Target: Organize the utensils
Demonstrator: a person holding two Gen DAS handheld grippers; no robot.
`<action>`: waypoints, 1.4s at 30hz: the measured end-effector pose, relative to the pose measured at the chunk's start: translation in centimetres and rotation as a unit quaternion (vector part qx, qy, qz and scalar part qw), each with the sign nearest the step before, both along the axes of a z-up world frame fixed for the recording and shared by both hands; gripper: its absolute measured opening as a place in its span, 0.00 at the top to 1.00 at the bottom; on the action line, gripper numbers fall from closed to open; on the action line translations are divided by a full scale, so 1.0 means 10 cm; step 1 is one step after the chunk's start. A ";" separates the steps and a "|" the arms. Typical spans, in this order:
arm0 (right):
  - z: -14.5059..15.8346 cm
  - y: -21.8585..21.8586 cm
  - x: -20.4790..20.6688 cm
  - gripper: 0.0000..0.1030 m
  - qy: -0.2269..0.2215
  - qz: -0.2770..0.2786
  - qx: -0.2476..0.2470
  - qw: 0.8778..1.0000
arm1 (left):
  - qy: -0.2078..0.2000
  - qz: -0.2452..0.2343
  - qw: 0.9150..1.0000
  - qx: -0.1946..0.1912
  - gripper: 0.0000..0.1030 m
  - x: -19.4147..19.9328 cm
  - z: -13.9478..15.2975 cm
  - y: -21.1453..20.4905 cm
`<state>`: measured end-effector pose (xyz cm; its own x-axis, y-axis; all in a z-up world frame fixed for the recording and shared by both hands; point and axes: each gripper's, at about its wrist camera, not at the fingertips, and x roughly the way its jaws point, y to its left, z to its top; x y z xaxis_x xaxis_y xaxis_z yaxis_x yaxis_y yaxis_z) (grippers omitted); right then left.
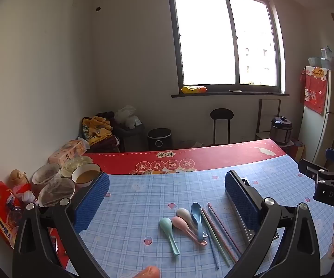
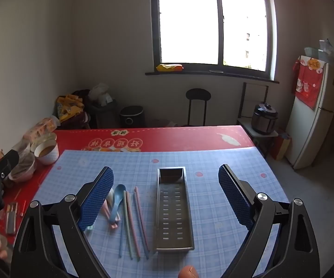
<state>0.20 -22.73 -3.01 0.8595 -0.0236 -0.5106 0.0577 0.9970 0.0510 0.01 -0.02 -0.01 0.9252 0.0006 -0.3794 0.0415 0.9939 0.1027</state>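
A: Currently, what is the jaw state of each unit?

B: The left gripper (image 1: 167,199) is spread wide, nothing between its blue pads (image 1: 92,199). The right gripper (image 2: 167,199) is likewise spread wide and holds nothing. Both hover above the blue checked mat (image 2: 213,162).

A: Location of the utensils?

B: Four spoons lie side by side on the mat: green spoon (image 1: 169,232), pink spoon (image 1: 185,228), beige spoon (image 1: 185,215), blue spoon (image 1: 197,217). The chopsticks (image 2: 132,222) lie just to their right, roughly parallel, some touching.

A: And the container?

B: The metal tray (image 2: 173,210), perforated at its base, sits on the mat right of the chopsticks, near but apart. Bowls (image 2: 47,153) stand at the left table edge on the red tablecloth (image 2: 167,136).
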 end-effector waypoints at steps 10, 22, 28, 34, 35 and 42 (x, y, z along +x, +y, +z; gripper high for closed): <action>-0.01 -0.02 -0.01 0.14 0.000 0.000 0.004 1.000 | -0.002 0.000 1.000 0.000 0.05 -0.01 0.00 0.01; 0.01 0.02 -0.02 0.14 0.001 0.001 0.005 1.000 | -0.003 0.006 1.000 -0.002 0.05 -0.02 0.09 0.07; 0.00 0.03 -0.02 0.14 0.001 0.000 0.005 1.000 | -0.004 0.008 1.000 0.000 0.05 -0.01 0.04 0.05; -0.01 0.04 -0.02 0.14 0.001 0.000 0.005 1.000 | -0.005 0.008 1.000 0.001 0.05 -0.02 0.03 0.04; -0.02 0.04 -0.02 0.14 0.001 0.000 0.005 1.000 | -0.005 0.007 1.000 0.001 0.05 -0.02 0.03 0.04; -0.03 0.04 -0.02 0.14 0.002 0.001 0.005 1.000 | -0.006 0.007 1.000 0.001 0.05 -0.02 0.03 0.04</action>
